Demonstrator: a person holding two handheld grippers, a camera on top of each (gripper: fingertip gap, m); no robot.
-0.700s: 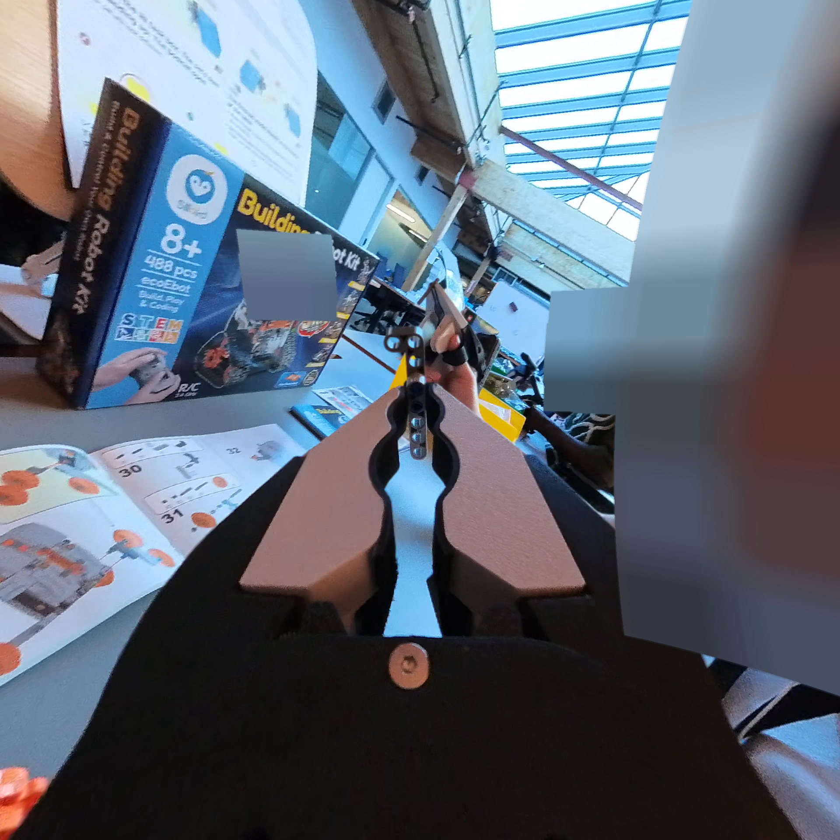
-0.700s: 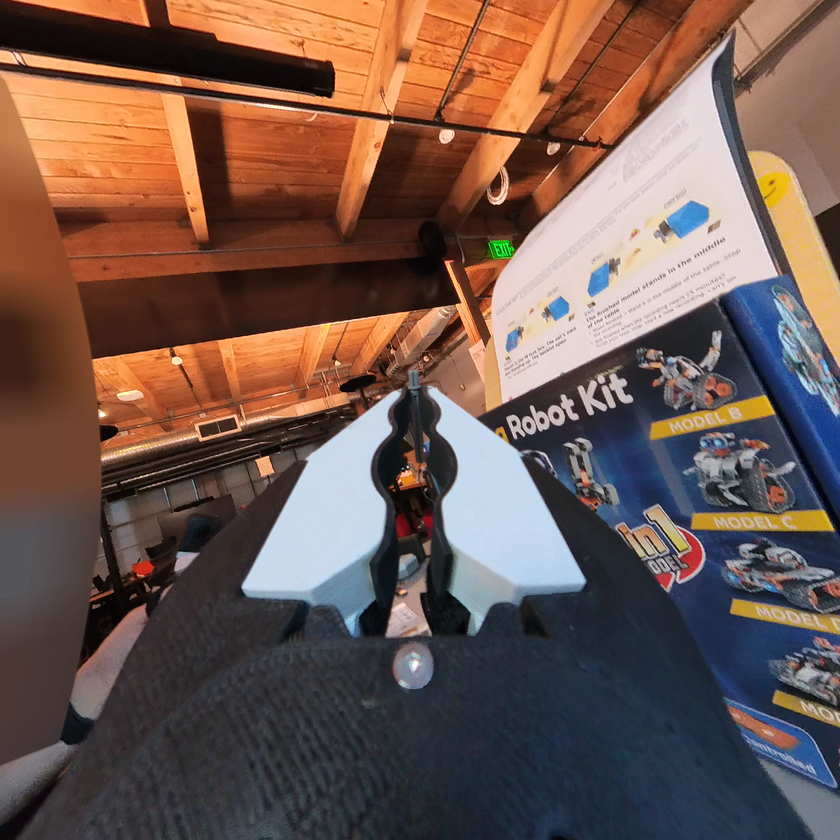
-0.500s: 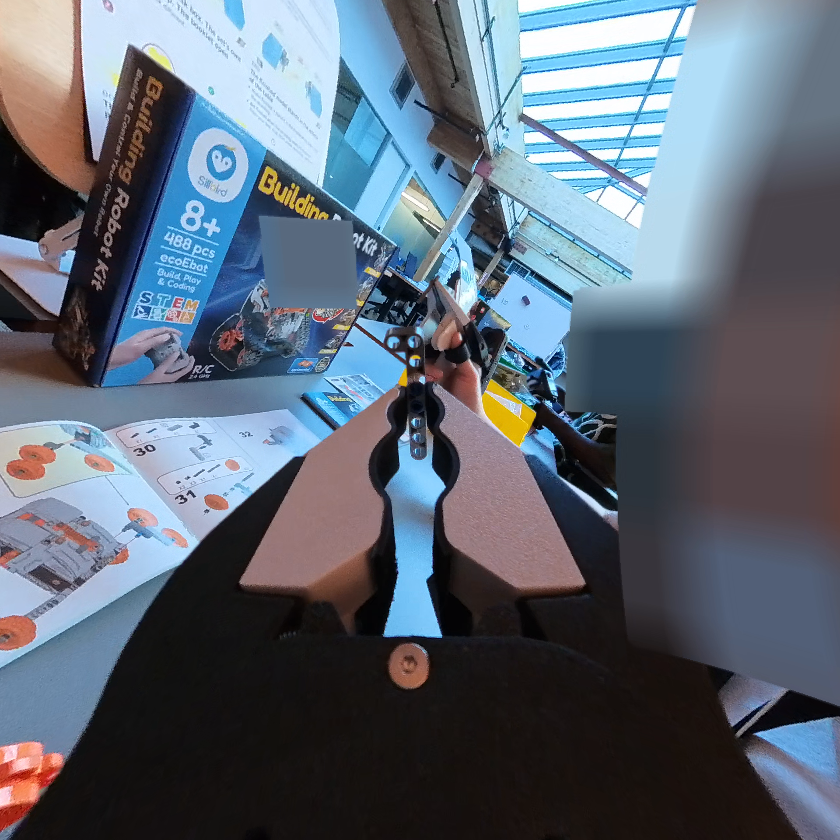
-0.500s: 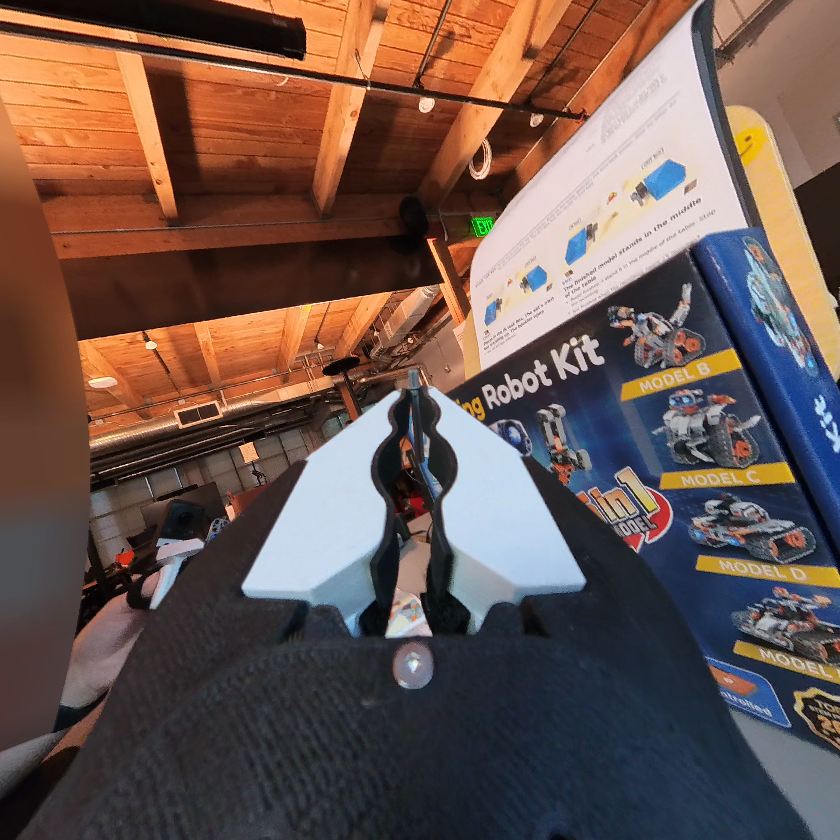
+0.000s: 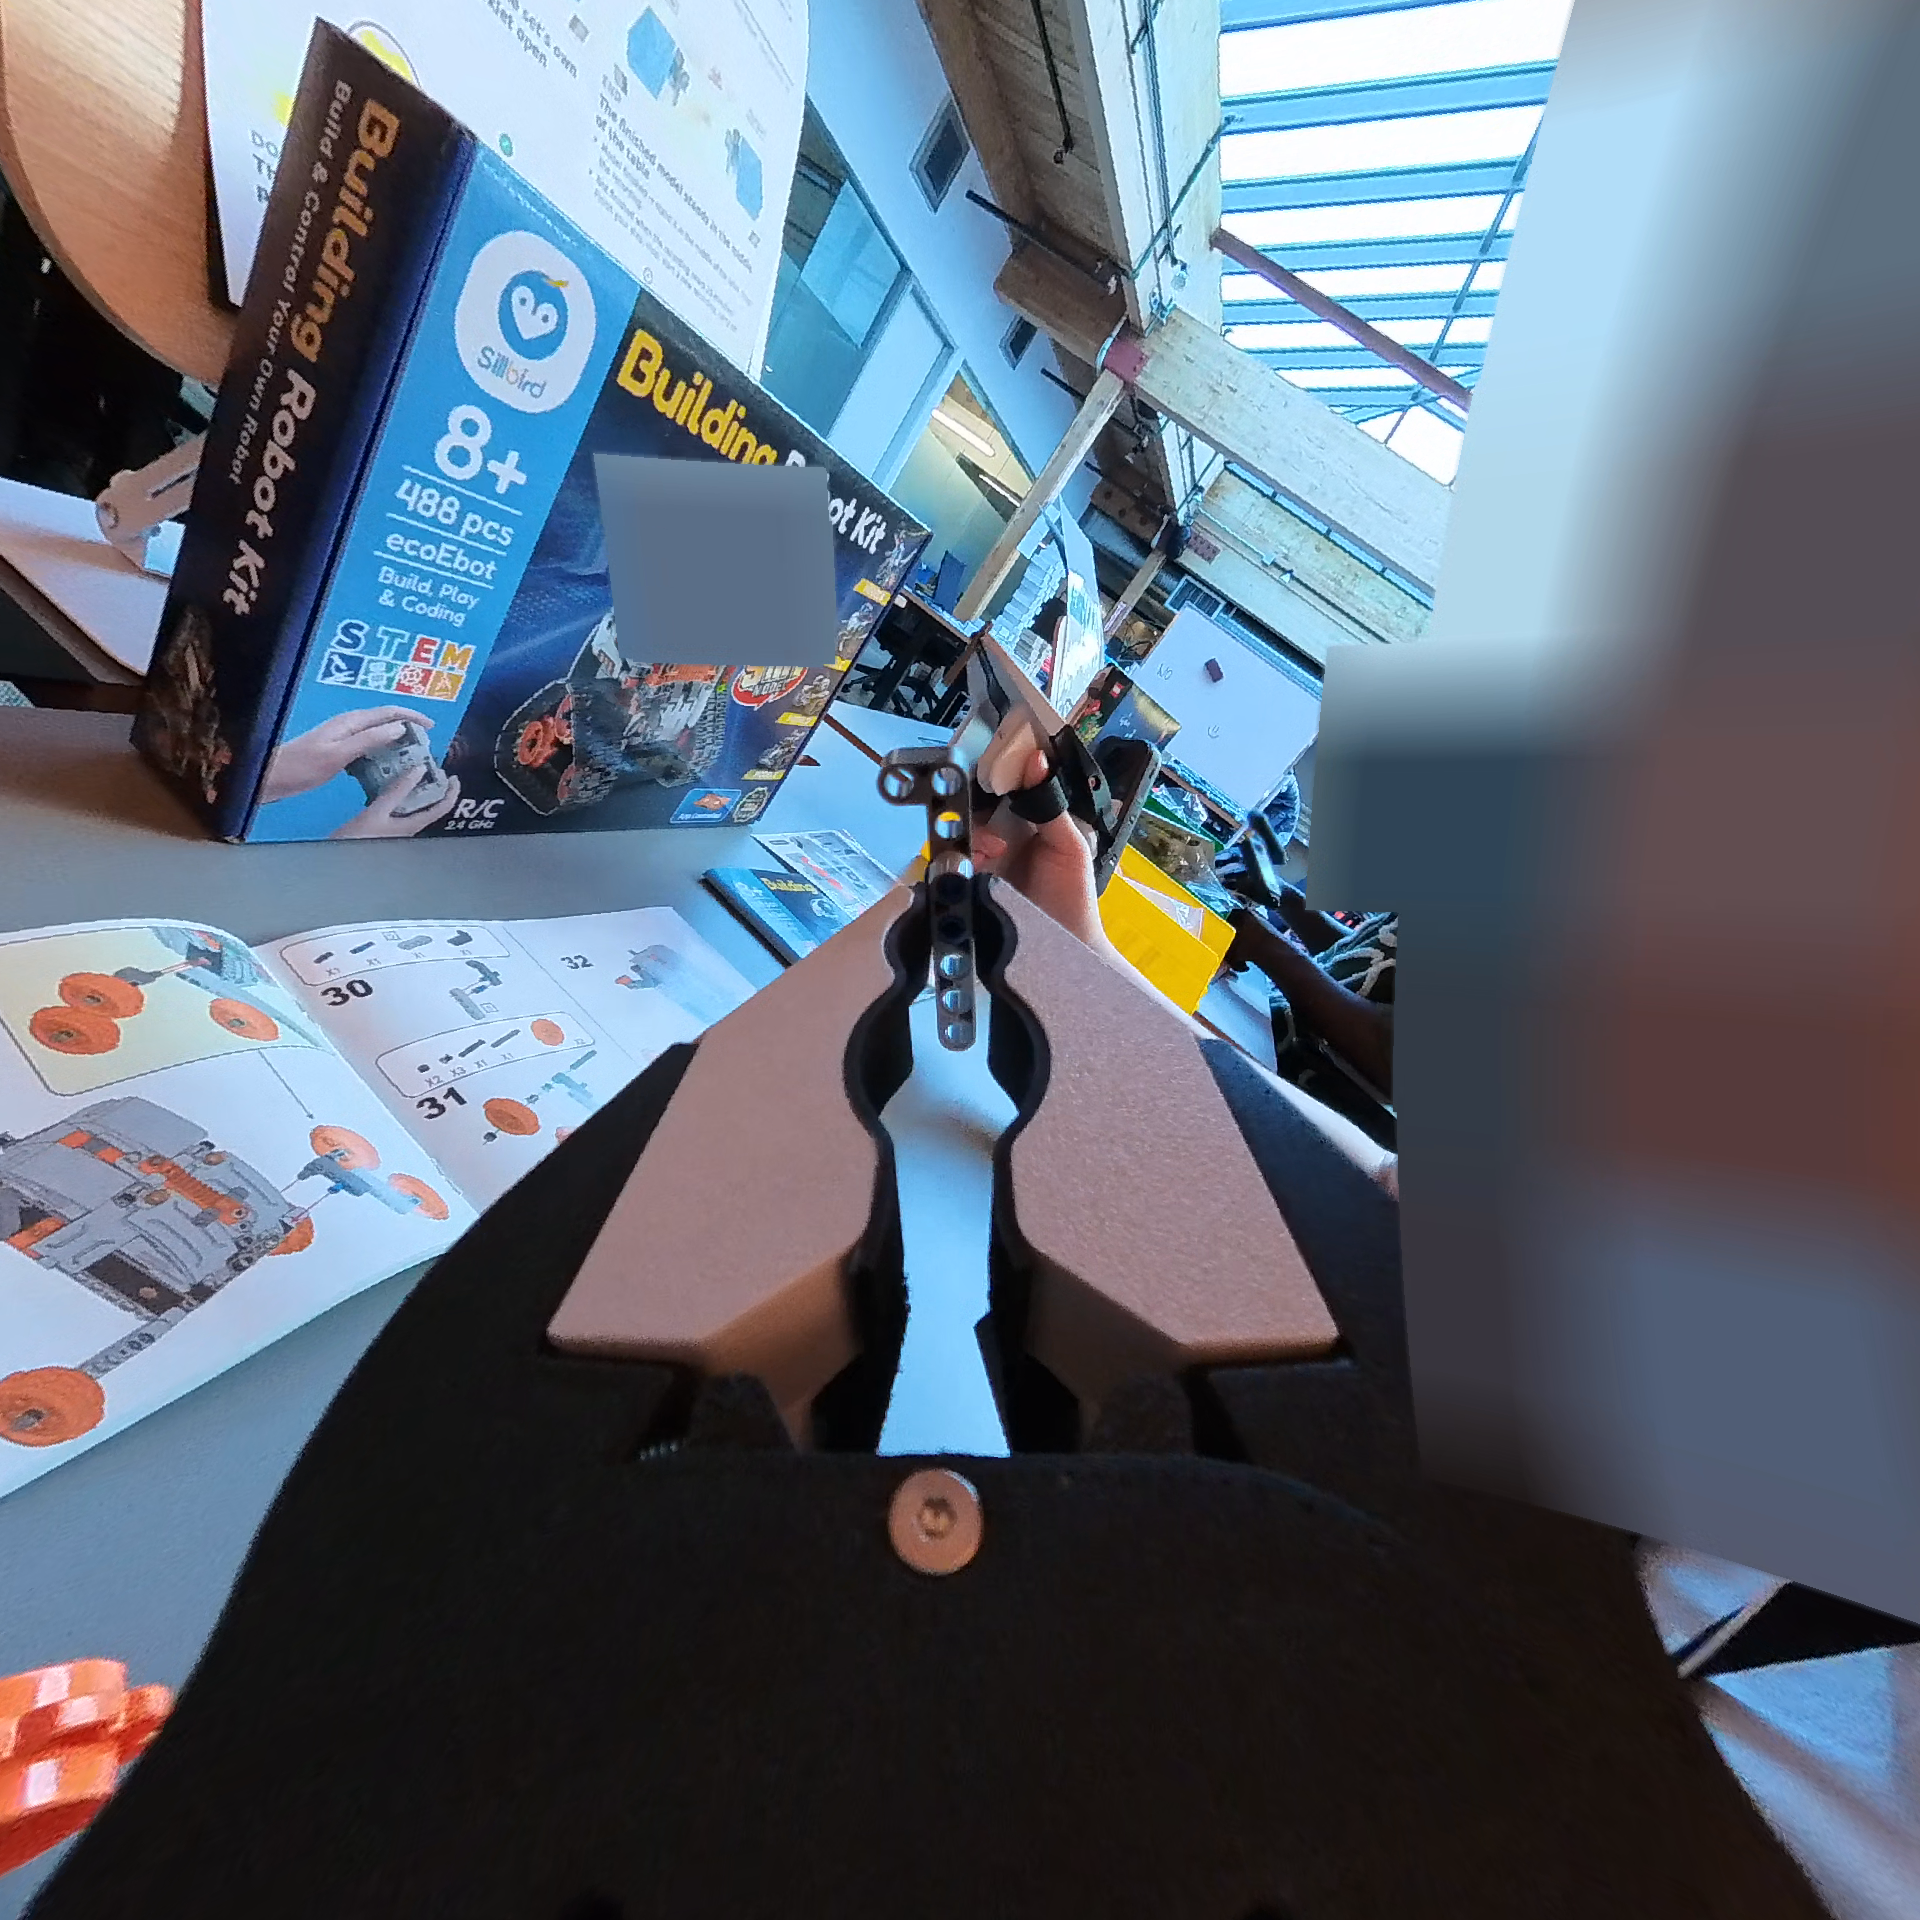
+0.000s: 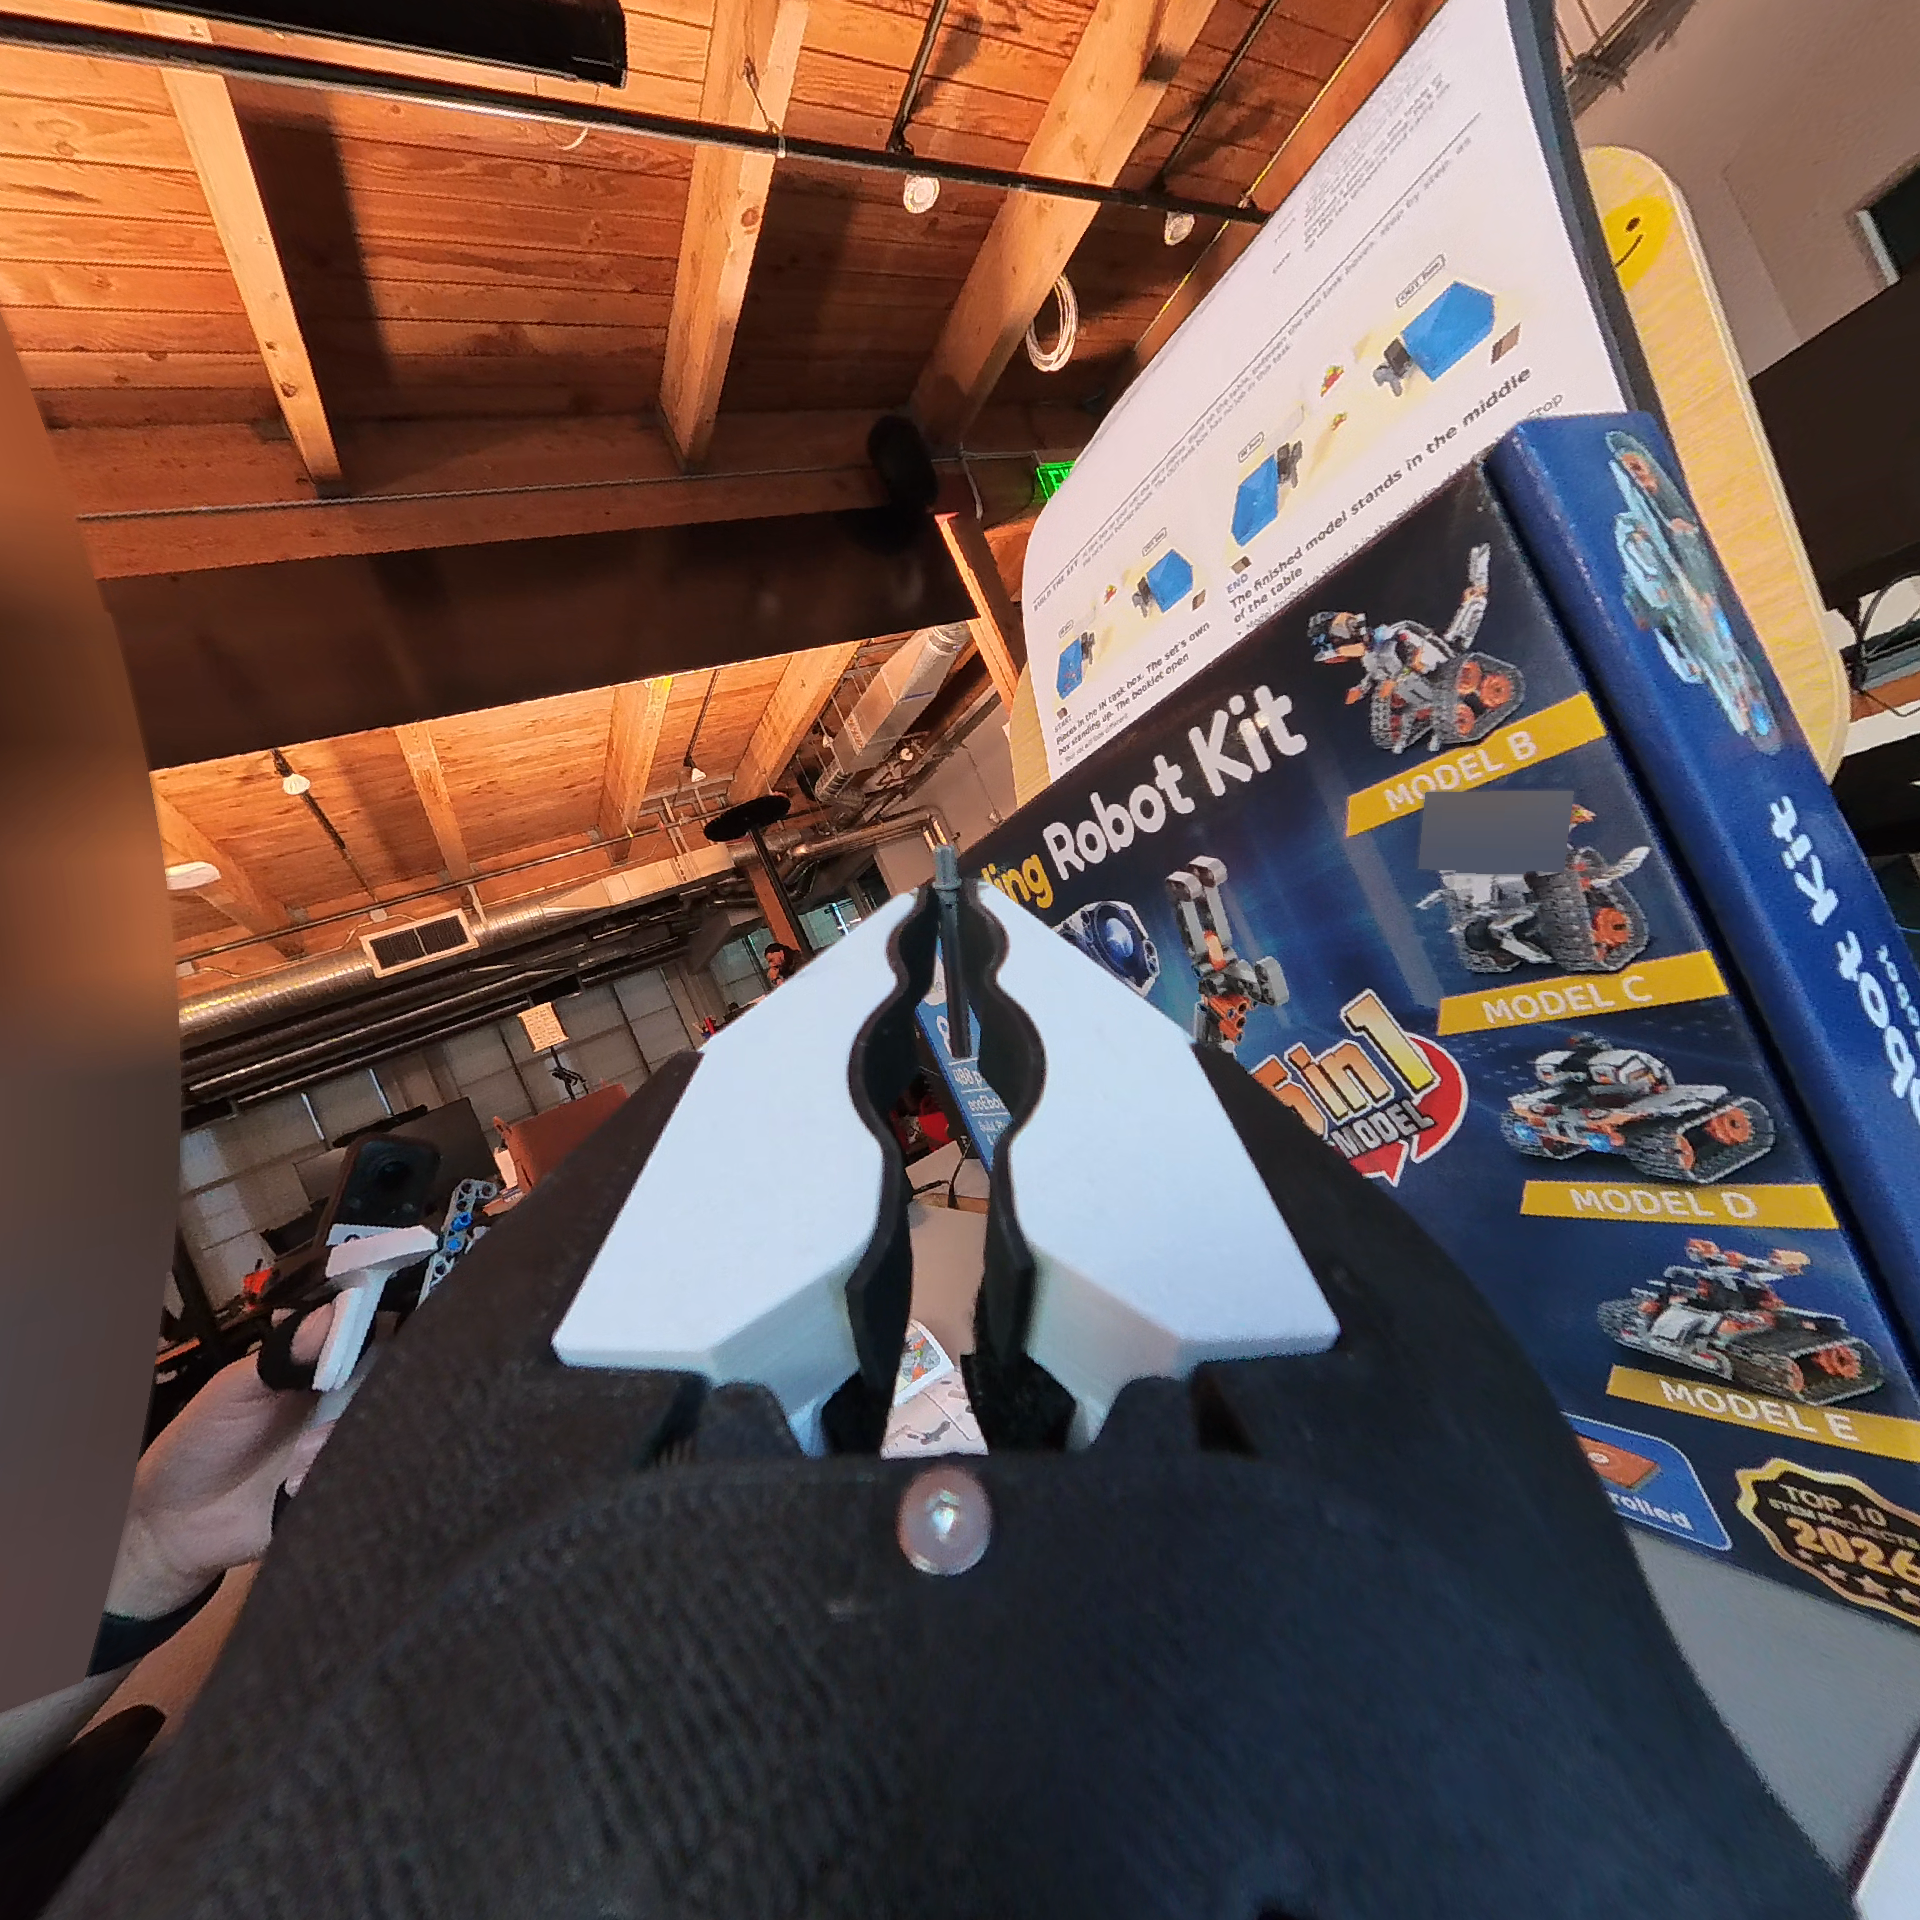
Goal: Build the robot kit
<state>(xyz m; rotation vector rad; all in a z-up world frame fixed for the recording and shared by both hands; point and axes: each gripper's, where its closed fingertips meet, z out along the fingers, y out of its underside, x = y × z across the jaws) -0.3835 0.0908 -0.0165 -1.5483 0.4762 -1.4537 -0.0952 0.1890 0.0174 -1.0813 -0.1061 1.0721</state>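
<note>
Grey perforated L-shaped plastic beam (image 5: 948, 914), long axis along the fingers, pinched by the tan left gripper (image 5: 948, 914). Thin dark axle rod (image 6: 954, 966) likewise clamped lengthwise in the white right gripper (image 6: 951, 935). Beyond: blue kit box (image 5: 436, 540), open instruction booklet (image 5: 260, 1091), grey table (image 5: 520, 873).

— What stands at the back of the grey tabletop (image 5: 540, 873)?

— A blue kit box (image 5: 499, 540), upright, printed with pictures of tracked robots. Behind it leans a white instruction poster (image 6: 1320, 343) on a rounded wooden board (image 5: 94, 208).

— And lying flat?

— An open instruction booklet (image 5: 312, 1081) in front of the box, showing drawings of orange wheels. A smaller dark booklet (image 5: 800, 899) lies farther off, near a yellow bin (image 5: 1164, 935). An orange toothed part (image 5: 62, 1725) sits at the near left edge.

— Overhead?

— Wooden ceiling beams (image 6: 717, 218) and a skylight (image 5: 1371, 156).
</note>
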